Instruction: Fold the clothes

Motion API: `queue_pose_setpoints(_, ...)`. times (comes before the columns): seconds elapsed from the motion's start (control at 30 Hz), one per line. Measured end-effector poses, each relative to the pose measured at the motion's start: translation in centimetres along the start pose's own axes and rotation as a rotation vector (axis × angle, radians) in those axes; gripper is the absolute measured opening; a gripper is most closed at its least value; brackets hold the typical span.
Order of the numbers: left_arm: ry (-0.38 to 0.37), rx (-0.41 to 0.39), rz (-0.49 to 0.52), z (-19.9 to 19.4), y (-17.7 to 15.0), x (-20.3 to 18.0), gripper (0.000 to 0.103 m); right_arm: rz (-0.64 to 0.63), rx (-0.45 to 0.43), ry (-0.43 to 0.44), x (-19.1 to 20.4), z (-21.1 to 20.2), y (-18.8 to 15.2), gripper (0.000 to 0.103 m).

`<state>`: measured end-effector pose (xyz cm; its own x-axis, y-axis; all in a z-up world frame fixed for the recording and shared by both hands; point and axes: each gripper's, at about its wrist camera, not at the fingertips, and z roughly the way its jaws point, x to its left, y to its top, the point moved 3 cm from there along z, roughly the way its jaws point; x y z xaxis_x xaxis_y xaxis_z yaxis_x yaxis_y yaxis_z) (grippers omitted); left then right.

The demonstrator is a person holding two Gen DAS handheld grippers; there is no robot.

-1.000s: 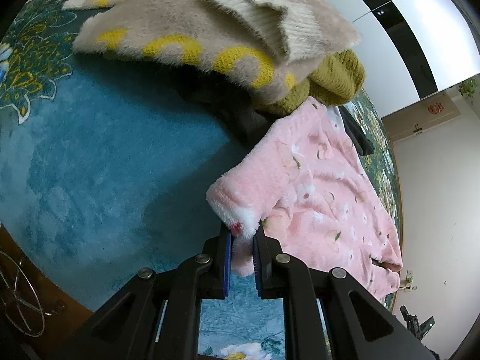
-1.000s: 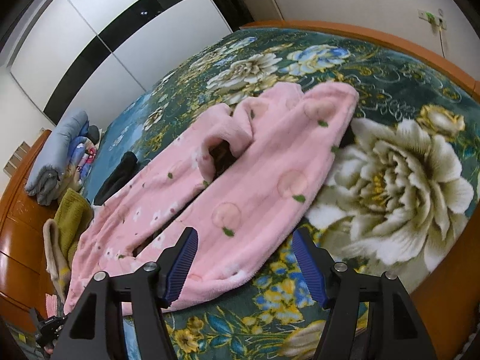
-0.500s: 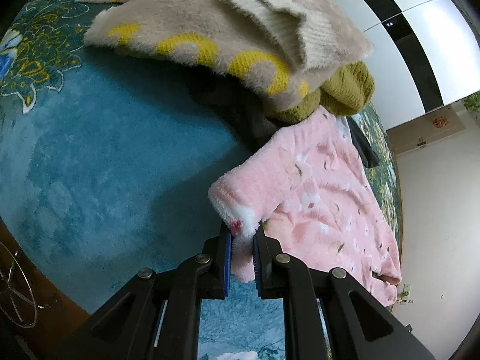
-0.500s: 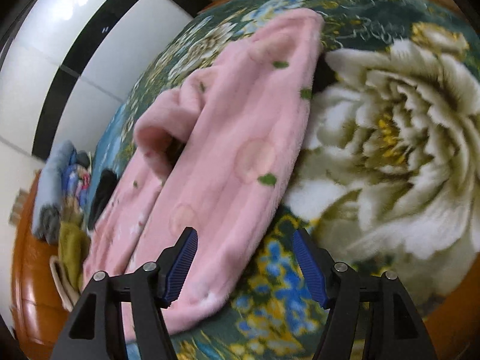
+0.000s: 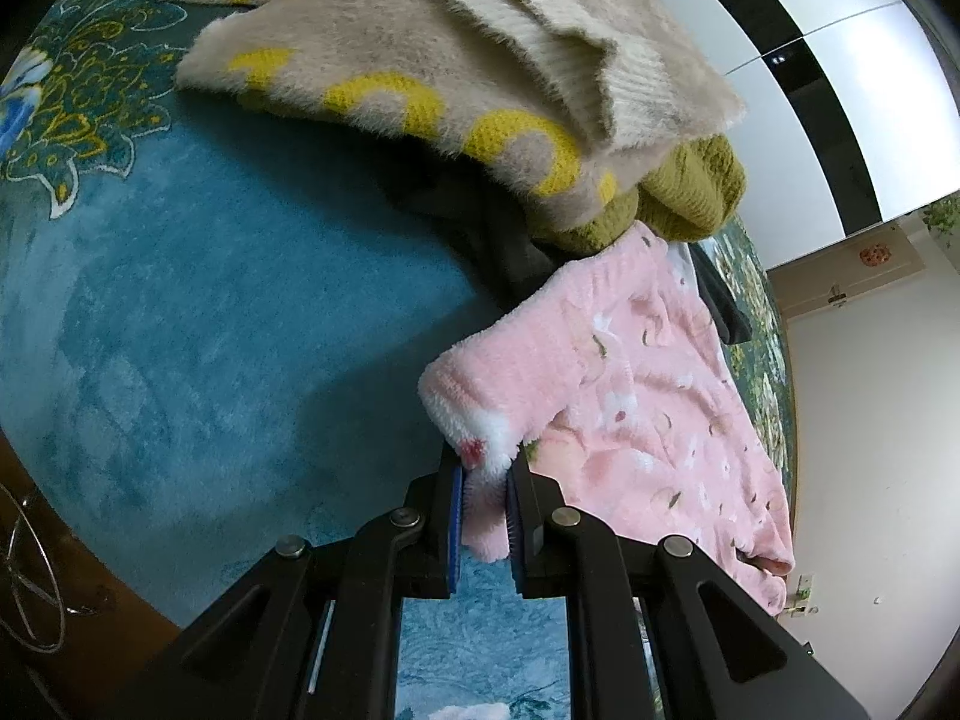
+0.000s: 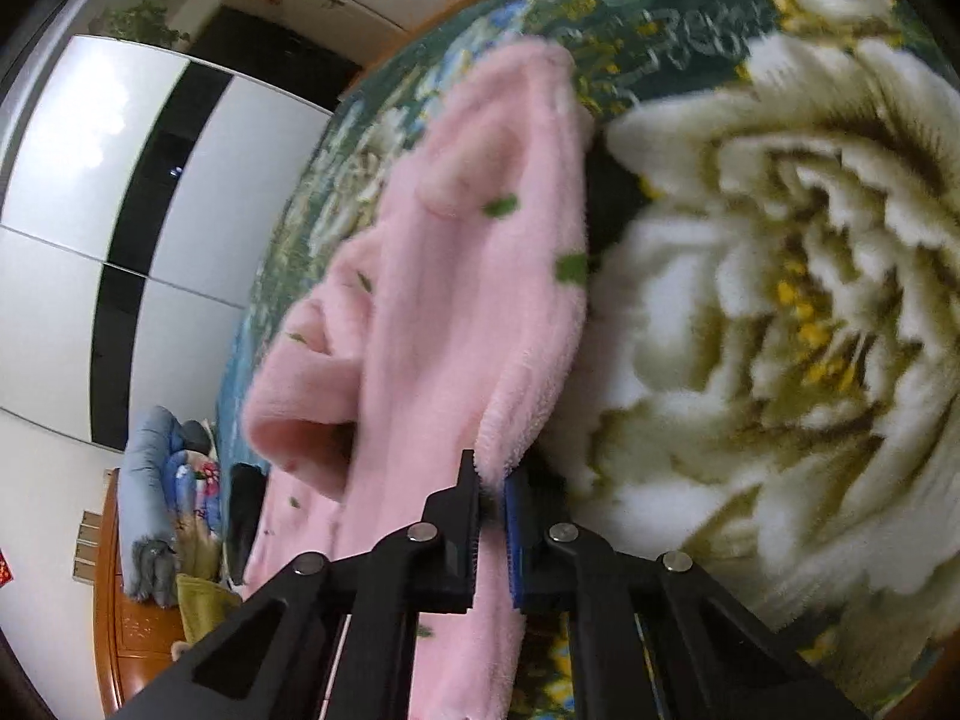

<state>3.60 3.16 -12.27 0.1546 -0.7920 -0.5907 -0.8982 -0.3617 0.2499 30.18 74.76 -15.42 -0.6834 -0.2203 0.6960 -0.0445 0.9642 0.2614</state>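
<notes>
On the flowered blanket (image 6: 780, 312) — pink garment (image 5: 648, 420), pale wardrobe doors (image 6: 78, 180) behind

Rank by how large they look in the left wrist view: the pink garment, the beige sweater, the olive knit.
1. beige sweater, largest
2. pink garment; it looks nearly as large, and it lies nearer the camera, so this order is unsure
3. olive knit, smallest, partly hidden under the sweater

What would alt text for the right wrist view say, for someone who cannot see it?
The right gripper, seen from just behind, is shut on the edge of a pink fleece garment spread on a dark green bedspread with big white flowers. White wardrobe doors stand behind.
</notes>
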Motion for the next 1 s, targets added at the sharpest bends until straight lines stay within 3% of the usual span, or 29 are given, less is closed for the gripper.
queue_pose_setpoints(0.27,-0.089,-0.090,0.049,-2.6,0.0,-1.8,0.011,-0.105,-0.148,0.166,4.7,-7.5,1.4,0.006)
queue_pose_setpoints(0.4,-0.192,-0.131,0.059,-5.3,-0.1,-2.8,0.010,-0.185,-0.244,0.230,8.2,-13.2,2.1,0.005)
queue_pose_setpoints(0.47,-0.231,-0.149,0.064,-6.7,0.2,-3.1,0.010,-0.222,-0.292,0.235,9.5,-15.9,2.4,0.005)
queue_pose_setpoints(0.53,-0.207,-0.165,0.072,-7.0,0.8,-2.9,0.010,-0.265,-0.321,0.200,11.0,-17.5,3.1,0.005)
queue_pose_setpoints(0.63,-0.156,-0.123,0.006,-4.8,1.4,-1.5,0.010,-0.304,-0.265,0.094,12.4,-15.1,4.6,0.005)
queue_pose_setpoints(0.77,-0.114,-0.027,-0.096,-1.3,0.9,1.3,0.011,-0.263,-0.111,-0.040,11.0,-7.0,5.4,0.005)
queue_pose_setpoints(0.87,-0.097,-0.002,-0.128,-0.3,0.6,2.2,0.011,-0.223,-0.036,-0.101,9.5,-2.2,5.5,0.005)
queue_pose_setpoints(1.0,-0.071,-0.002,-0.141,0.3,0.7,2.3,0.011,-0.207,0.000,-0.142,7.9,1.6,5.5,0.006)
